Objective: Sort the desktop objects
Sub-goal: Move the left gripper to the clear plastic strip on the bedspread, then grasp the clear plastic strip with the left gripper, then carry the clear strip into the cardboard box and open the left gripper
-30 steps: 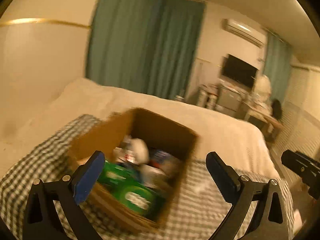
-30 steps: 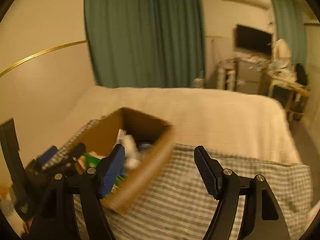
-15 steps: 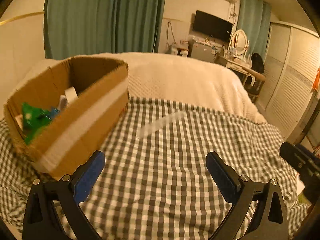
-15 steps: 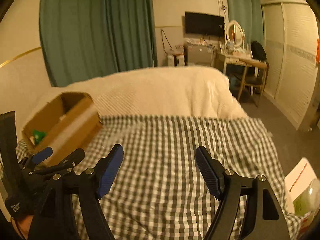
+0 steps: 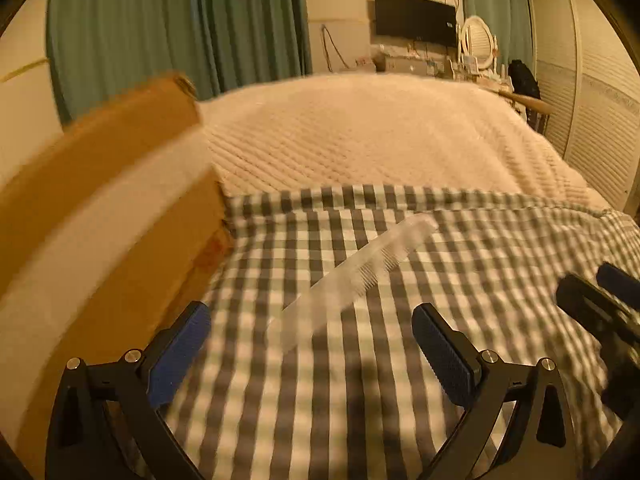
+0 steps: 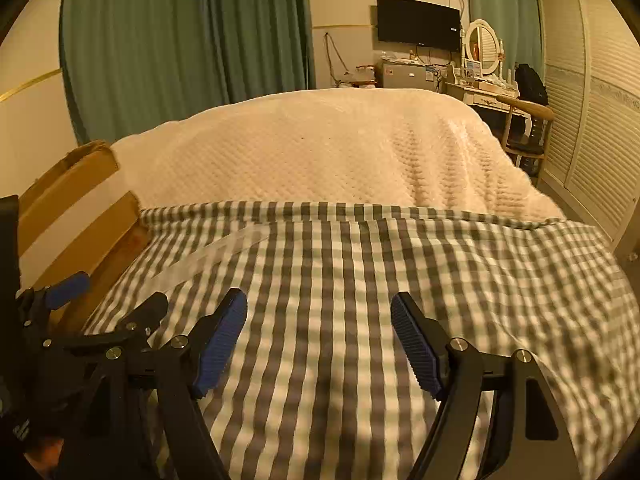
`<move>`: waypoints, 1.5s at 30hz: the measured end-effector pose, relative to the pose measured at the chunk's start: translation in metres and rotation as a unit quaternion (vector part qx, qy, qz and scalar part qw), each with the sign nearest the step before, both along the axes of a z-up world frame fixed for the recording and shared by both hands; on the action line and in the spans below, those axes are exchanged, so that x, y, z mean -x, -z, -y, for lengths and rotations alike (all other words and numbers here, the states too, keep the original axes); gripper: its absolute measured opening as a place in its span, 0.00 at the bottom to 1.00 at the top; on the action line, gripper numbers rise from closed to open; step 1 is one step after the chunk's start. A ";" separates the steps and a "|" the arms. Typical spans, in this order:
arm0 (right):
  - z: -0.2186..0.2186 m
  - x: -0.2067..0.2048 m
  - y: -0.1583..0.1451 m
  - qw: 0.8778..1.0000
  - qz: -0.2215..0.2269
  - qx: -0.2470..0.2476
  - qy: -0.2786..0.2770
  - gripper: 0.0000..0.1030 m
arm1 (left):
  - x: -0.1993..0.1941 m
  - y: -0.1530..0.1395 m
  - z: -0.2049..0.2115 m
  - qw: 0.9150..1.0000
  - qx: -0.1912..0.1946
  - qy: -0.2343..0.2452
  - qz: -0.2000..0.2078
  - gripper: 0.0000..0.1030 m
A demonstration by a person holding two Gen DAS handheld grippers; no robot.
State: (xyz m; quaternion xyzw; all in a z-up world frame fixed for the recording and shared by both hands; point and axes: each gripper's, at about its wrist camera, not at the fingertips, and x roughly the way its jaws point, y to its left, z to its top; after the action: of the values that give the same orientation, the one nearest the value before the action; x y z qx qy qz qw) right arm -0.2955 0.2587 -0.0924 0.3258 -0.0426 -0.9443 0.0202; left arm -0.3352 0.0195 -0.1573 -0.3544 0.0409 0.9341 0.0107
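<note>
Lying flat, clear toothed comb (image 5: 352, 276); both tongs (image 5: 310, 344) (image 6: 318, 340) gape wide, empty.

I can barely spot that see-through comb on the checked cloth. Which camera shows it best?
The left wrist view: the clear comb lies ahead of the open left gripper, teeth visible. In the right wrist view the comb is only a faint streak near the cardboard box.

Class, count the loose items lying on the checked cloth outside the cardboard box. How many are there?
1: a clear plastic comb lies diagonally on the checked cloth, right of the cardboard box, ahead of the open left gripper. Others may lie out of view.
</note>
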 end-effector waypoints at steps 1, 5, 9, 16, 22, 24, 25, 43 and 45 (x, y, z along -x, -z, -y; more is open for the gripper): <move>-0.001 0.002 0.004 1.000 0.000 0.006 -0.001 0.72 | 0.008 0.003 -0.001 1.000 -0.005 0.006 0.011 1.00; -0.005 0.012 0.016 1.000 0.000 0.009 -0.005 0.72 | 0.040 0.022 -0.004 0.997 -0.016 0.018 0.074 0.98; -0.004 0.022 0.022 0.999 0.018 0.026 -0.009 0.73 | 0.038 0.019 -0.008 0.996 -0.019 0.045 0.075 0.44; -0.008 0.019 0.023 0.999 0.023 0.032 -0.005 0.73 | 0.015 0.013 -0.014 0.993 -0.009 0.072 0.094 0.08; -0.010 0.007 0.007 1.000 0.009 0.023 -0.010 0.73 | -0.010 0.005 -0.003 0.989 -0.060 0.058 0.118 0.03; -0.008 0.002 -0.002 1.000 0.004 0.018 -0.014 0.73 | -0.023 0.000 0.001 0.989 -0.066 0.050 0.121 0.03; -0.007 -0.002 -0.006 1.000 -0.001 0.018 -0.016 0.73 | -0.031 -0.003 0.005 0.989 -0.071 0.045 0.122 0.03; 0.026 -0.150 -0.116 0.999 0.000 -0.033 -0.043 0.74 | -0.141 -0.116 0.053 0.979 -0.201 0.023 0.016 0.03; 0.042 -0.157 -0.141 0.998 -0.016 -0.034 -0.054 0.74 | -0.146 -0.138 0.069 0.978 -0.207 0.010 -0.010 0.03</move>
State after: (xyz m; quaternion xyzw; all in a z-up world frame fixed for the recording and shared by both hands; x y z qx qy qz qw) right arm -0.1386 0.2170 0.0486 0.3127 0.0075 -0.9479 0.0603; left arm -0.1891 -0.0493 -0.0190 -0.3351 -0.1495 0.9256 0.0926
